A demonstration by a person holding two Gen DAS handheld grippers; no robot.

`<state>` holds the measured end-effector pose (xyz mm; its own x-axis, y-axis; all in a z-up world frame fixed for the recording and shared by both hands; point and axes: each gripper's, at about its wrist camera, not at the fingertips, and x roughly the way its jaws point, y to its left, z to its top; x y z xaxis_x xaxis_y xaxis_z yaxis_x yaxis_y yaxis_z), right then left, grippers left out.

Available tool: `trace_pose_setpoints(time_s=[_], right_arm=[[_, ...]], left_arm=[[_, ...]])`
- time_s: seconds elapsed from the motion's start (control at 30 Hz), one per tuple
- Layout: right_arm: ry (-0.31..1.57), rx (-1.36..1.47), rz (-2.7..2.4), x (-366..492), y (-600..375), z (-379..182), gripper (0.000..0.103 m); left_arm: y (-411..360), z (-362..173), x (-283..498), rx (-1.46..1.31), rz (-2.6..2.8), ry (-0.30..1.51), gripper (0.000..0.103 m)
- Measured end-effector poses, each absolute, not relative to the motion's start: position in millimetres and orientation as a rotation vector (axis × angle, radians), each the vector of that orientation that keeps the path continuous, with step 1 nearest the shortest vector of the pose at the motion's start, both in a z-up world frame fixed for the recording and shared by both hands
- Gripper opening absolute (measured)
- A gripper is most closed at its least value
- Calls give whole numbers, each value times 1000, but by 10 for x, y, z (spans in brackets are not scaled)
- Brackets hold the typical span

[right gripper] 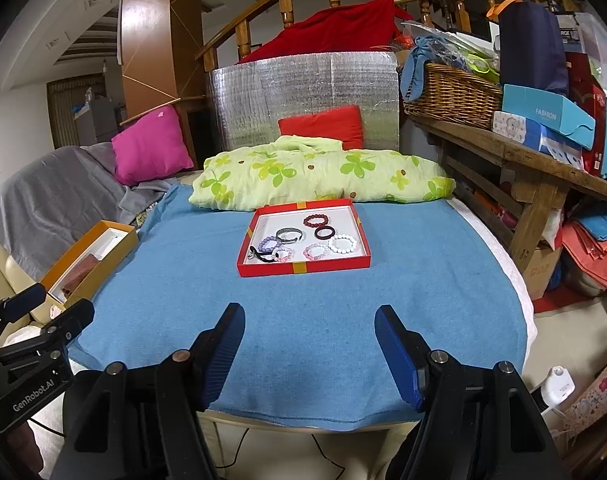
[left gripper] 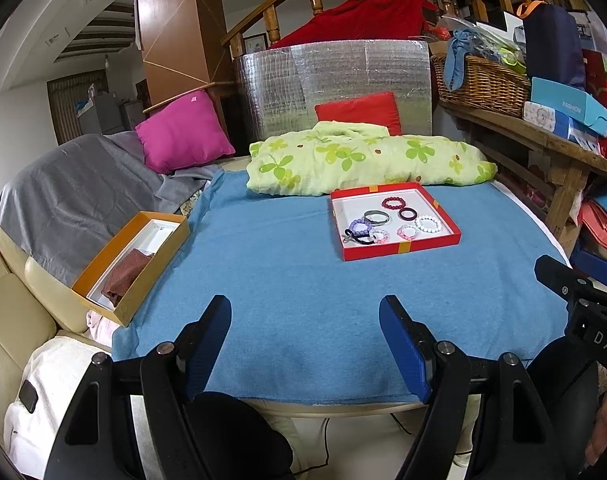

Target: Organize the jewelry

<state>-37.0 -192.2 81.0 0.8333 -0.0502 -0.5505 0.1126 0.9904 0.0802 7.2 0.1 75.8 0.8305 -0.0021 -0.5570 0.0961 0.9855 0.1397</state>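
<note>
A shallow red tray [left gripper: 399, 249] [right gripper: 303, 269] lies on the blue cloth [left gripper: 287, 280] [right gripper: 303, 320], holding several bracelets: dark red beads [left gripper: 393, 202] [right gripper: 316, 220], white beads [left gripper: 427, 224] [right gripper: 342, 243], a grey bangle [left gripper: 377, 216] [right gripper: 289, 234], lilac and pink ones. At the cloth's left edge sits an orange box [left gripper: 143, 284] [right gripper: 99, 268] with a brown pouch [left gripper: 125, 276] inside. My left gripper [left gripper: 305, 314] and right gripper [right gripper: 309, 320] both hover open over the near cloth, well short of the tray, with nothing between the fingers.
A green clover-print quilt [left gripper: 363, 160] [right gripper: 315, 178] lies just behind the tray. A pink cushion [left gripper: 183, 132] and grey throw [left gripper: 71, 196] are at the left. A wooden bench [right gripper: 515, 160] with a wicker basket [right gripper: 451, 96] and boxes runs along the right.
</note>
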Motion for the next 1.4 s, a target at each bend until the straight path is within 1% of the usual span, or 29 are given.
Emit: trace_pose_setpoints(time_s=[1.4], right_arm=[[588,110,-81,-321,-1881,806,71]], left_arm=[[41,740,93,160,-46,592,77]])
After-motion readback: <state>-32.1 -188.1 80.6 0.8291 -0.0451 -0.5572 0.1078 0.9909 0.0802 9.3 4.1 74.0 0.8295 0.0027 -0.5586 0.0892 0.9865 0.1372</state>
